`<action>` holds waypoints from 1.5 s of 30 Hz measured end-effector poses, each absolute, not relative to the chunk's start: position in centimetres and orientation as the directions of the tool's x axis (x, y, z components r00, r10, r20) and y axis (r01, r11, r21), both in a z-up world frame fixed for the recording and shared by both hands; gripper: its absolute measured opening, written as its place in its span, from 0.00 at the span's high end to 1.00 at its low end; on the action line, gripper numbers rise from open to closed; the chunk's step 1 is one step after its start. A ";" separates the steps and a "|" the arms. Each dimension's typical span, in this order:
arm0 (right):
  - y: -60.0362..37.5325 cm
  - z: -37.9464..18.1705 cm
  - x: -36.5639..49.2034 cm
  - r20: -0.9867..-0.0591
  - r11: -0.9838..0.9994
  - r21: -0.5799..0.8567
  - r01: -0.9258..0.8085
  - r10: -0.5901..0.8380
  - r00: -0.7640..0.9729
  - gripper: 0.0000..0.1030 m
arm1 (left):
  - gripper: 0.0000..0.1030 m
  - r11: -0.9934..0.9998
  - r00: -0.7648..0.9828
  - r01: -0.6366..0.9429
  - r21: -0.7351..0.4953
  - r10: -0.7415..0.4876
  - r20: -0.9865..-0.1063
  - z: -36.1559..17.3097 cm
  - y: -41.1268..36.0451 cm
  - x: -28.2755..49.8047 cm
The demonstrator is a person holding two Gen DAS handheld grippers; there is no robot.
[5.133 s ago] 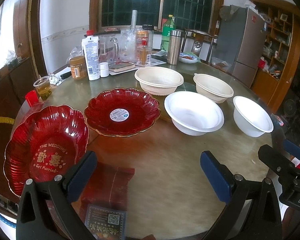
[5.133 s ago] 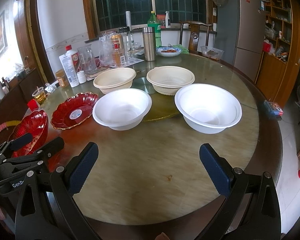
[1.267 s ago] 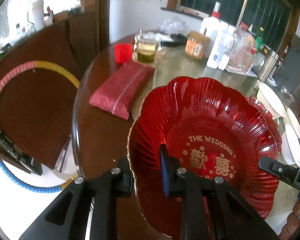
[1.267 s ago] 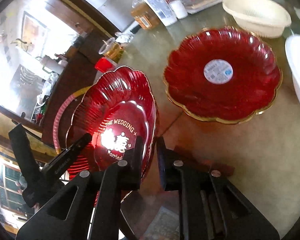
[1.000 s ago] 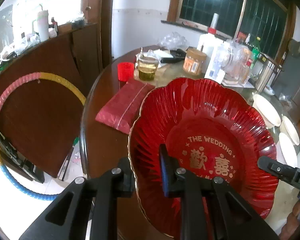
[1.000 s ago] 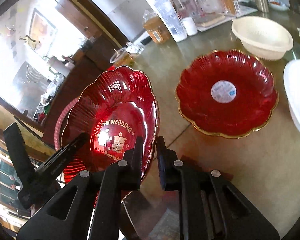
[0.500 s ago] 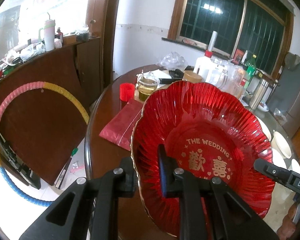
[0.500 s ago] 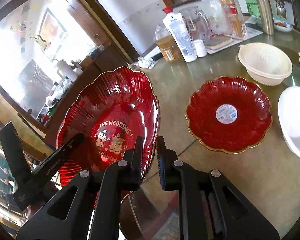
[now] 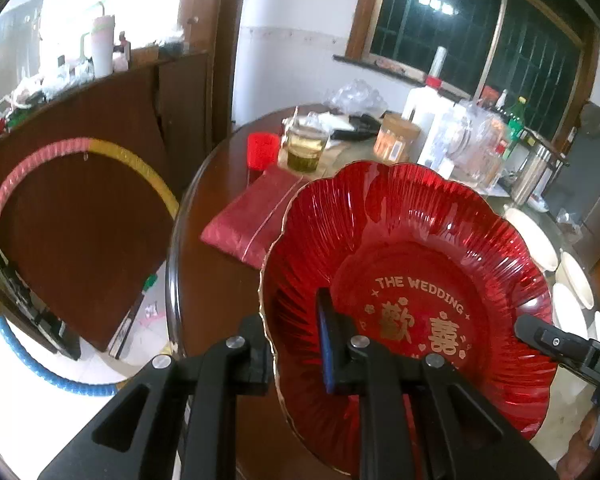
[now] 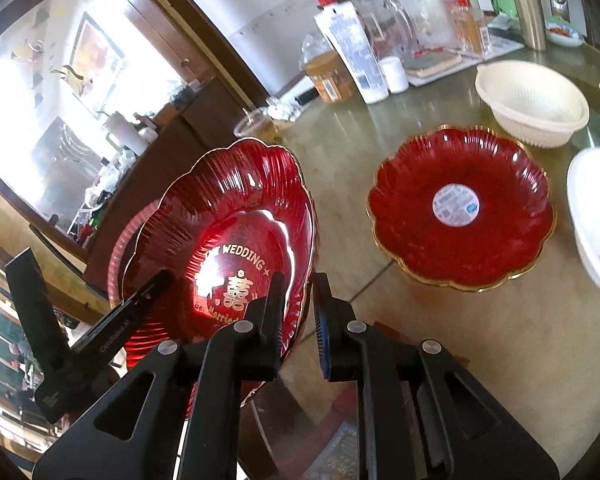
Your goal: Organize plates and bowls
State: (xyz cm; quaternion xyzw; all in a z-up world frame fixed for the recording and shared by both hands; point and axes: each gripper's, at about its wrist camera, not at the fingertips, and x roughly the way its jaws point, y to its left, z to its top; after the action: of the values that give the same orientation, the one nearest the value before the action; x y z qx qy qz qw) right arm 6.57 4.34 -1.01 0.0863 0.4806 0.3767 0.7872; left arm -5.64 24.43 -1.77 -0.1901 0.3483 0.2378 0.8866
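Wedding plate now up off the worktop, pinched between both claws

Five seconds back, both claws hang open above the worktop and the red wedding plate (image 9: 412,280) lies flat by the worktop's left edge. Now the left claw (image 9: 292,344) is clamped over the plate's near-left rim and the right claw (image 10: 298,312) over its right rim, each with one finger inside the dish and one outside. Over the last second or so the plate rises from just above the red packet (image 9: 248,220) to well clear of it, tilting more upright, so that more of the room shows above its far rim.
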 end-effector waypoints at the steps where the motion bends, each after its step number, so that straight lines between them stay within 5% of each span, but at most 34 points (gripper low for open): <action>1: 4.4 -1.3 6.6 -0.696 0.704 0.498 -0.507 0.673 0.251 0.87 | 0.84 0.813 0.639 -0.557 -0.171 0.287 -0.714 -2.1 24.5 -5.6; 26: 5.3 -5.0 7.7 -0.750 0.732 0.496 -0.468 0.633 0.195 0.87 | 0.77 0.807 0.579 -0.578 -0.121 0.302 -0.757 -5.9 24.4 -4.6; 29: 5.2 -5.3 7.9 -0.754 0.733 0.505 -0.455 0.632 0.182 0.86 | 0.68 0.813 0.574 -0.569 -0.122 0.286 -0.767 -6.1 24.3 -4.2; 33: 4.9 -5.5 8.2 -0.746 0.726 0.528 -0.441 0.644 0.169 0.86 | 0.38 0.803 0.580 -0.581 -0.131 0.295 -0.759 -5.8 24.4 -4.6; 37: 4.1 -4.9 8.0 -0.728 0.720 0.542 -0.434 0.660 0.186 0.85 | 0.38 0.773 0.595 -0.614 -0.156 0.325 -0.735 -4.8 25.1 -5.4; 41: 2.6 -3.9 8.2 -0.674 0.690 0.591 -0.417 0.707 0.214 0.35 | 0.38 0.738 0.630 -0.640 -0.215 0.342 -0.697 -3.6 25.9 -6.5; 45: 1.0 -3.0 8.2 -0.634 0.673 0.624 -0.396 0.733 0.247 0.34 | 0.38 0.713 0.674 -0.645 -0.276 0.360 -0.645 -1.9 26.1 -7.7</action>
State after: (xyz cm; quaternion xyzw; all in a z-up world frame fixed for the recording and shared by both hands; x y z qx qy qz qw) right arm 8.18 0.97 -3.05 0.1711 0.4925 0.3661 0.7708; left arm -7.71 26.08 -1.86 -0.2492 0.2856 0.2855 0.8803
